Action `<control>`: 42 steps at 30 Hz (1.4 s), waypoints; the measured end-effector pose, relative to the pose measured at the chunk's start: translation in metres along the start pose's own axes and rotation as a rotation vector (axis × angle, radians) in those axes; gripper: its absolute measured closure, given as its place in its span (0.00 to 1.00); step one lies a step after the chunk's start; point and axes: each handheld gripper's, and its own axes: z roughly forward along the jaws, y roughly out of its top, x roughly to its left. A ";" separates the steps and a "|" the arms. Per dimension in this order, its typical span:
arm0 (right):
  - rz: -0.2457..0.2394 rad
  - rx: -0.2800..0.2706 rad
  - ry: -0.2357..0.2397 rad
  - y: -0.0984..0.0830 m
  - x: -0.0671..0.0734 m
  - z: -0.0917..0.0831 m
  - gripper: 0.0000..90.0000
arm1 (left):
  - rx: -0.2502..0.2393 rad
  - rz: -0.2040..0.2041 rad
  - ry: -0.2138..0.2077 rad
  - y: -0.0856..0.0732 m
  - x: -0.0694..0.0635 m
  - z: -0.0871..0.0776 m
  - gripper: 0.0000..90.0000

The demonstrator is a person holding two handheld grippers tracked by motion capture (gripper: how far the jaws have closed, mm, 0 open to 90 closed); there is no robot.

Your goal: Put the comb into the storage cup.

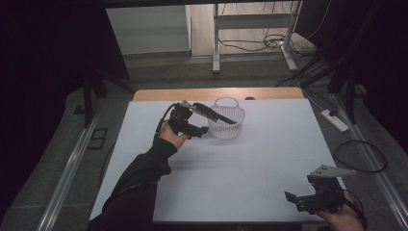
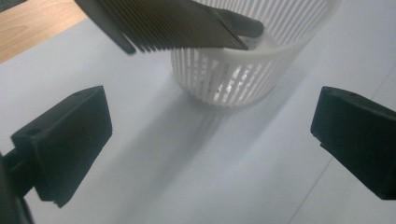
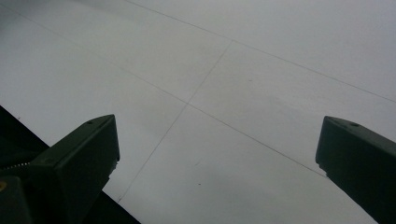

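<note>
Left gripper sits at far-centre of the white tabletop, just left of the white slatted basket; fingers wide apart, nothing btwn them. Black comb lies across the basket rim, handle end inside, toothed end sticking out past the rim toward the left gripper, above it. In left gripper view the comb rests on the basket edge, teeth pointing down, clear of both fingers. Right gripper at near-right corner of the tabletop, well apart from basket; fingers spread wide, empty, over bare tabletop. Wood strip along far edge.
</note>
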 end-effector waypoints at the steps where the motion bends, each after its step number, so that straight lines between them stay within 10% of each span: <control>1: 0.002 -0.001 0.000 0.000 0.000 0.000 0.00 | -0.003 -0.002 -0.001 -0.001 0.000 -0.001 0.00; 12: 0.003 -0.003 0.002 0.000 0.000 0.000 0.00 | -0.041 -0.019 -0.053 -0.019 -0.001 -0.011 0.00; 42: 0.011 -0.026 -0.004 0.000 -0.001 -0.002 0.00 | -0.040 0.013 -0.034 -0.052 -0.012 -0.033 0.00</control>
